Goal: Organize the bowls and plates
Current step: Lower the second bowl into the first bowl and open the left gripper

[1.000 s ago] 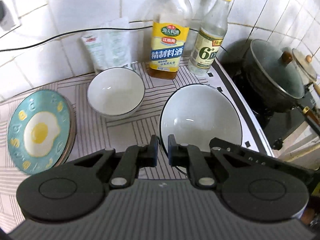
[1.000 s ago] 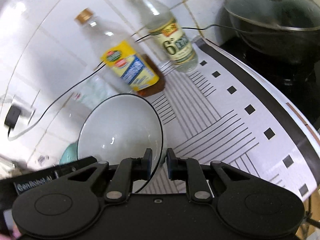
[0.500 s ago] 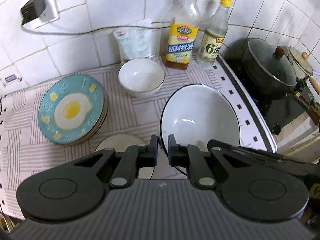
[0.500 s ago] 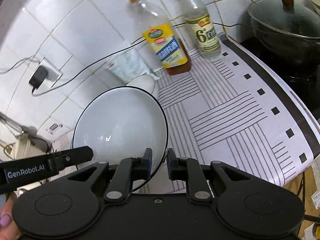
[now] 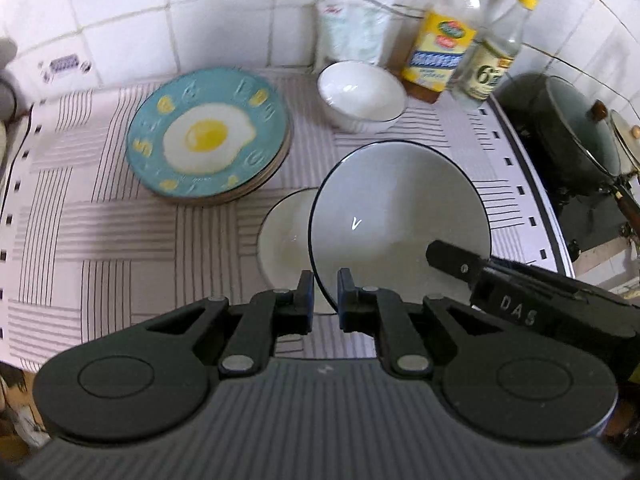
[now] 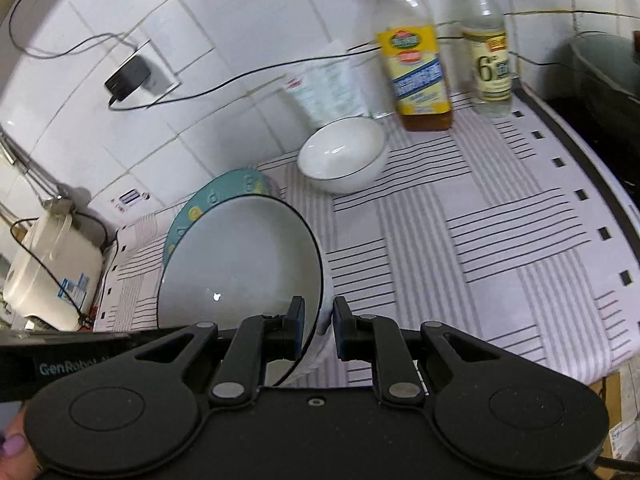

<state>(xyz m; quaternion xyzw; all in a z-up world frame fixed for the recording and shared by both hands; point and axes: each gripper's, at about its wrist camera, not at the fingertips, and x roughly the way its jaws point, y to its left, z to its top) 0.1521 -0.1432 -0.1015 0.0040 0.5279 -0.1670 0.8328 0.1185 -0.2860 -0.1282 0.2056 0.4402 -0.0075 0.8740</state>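
Note:
Both grippers hold one large white bowl with a dark rim (image 5: 400, 216), lifted above the striped mat. My left gripper (image 5: 323, 300) is shut on its near rim. My right gripper (image 6: 316, 324) is shut on the rim at the other side, and the bowl also shows in the right wrist view (image 6: 240, 264). A second white bowl (image 5: 286, 240) sits on the mat right under and left of the held one. A small white bowl (image 5: 360, 94) (image 6: 344, 154) stands by the back wall. A stack of plates topped by a teal fried-egg plate (image 5: 208, 138) (image 6: 224, 190) lies at the left.
Two bottles (image 5: 444, 52) (image 5: 496, 64) and a white packet (image 5: 352, 32) stand against the tiled wall. A dark lidded pot (image 5: 576, 140) sits on the stove at the right. A white appliance (image 6: 52, 268) and a plugged charger (image 6: 128, 78) are at the left.
The held bowl has been carried left, back and higher. The second bowl on the mat has come into view beneath it, and the egg plate and small bowl now sit nearer the middle.

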